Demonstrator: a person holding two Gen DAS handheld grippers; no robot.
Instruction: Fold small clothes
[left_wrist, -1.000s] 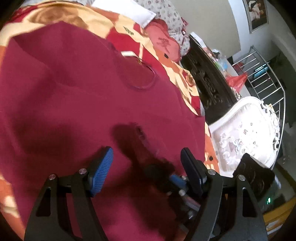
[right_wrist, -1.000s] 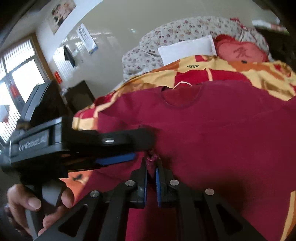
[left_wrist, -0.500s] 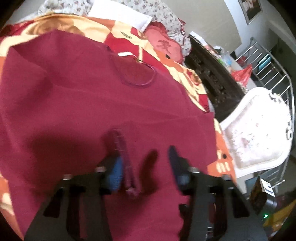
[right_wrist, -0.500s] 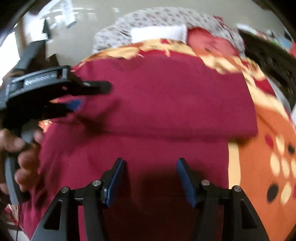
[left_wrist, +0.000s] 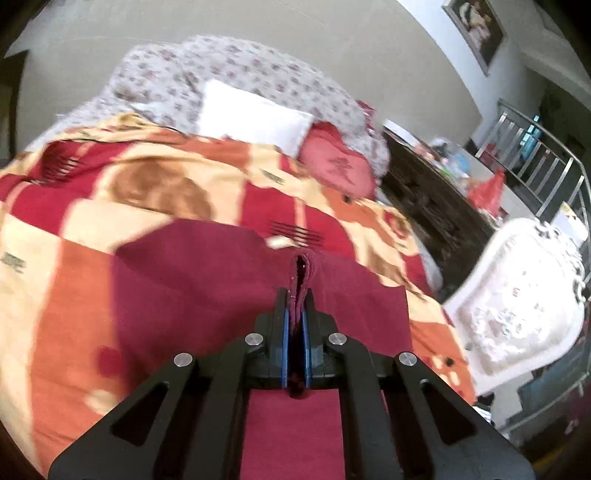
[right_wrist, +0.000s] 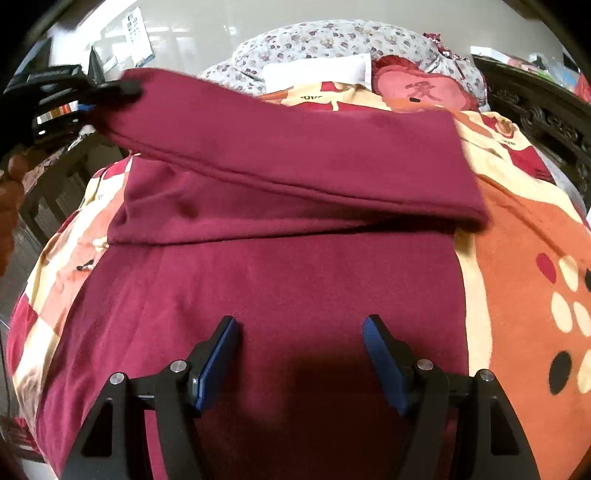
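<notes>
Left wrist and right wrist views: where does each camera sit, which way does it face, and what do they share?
Left wrist: behind the left gripper, facing up the bed to the pillows; its fingers pinch a fold of the maroon garment.
Right wrist: behind the right gripper, jaws opening over flat maroon cloth, nothing between them; a hand shows at the left edge.
Shared: the garment, the patterned blanket, the white pillow, and the left gripper.

You can read one red Chinese character, blurred, on the pink-red heart-shaped cushion (right_wrist: 421, 92). Left of that cushion, the white wall eye chart (right_wrist: 137, 40) shows an "E"; other lettering is illegible.
</notes>
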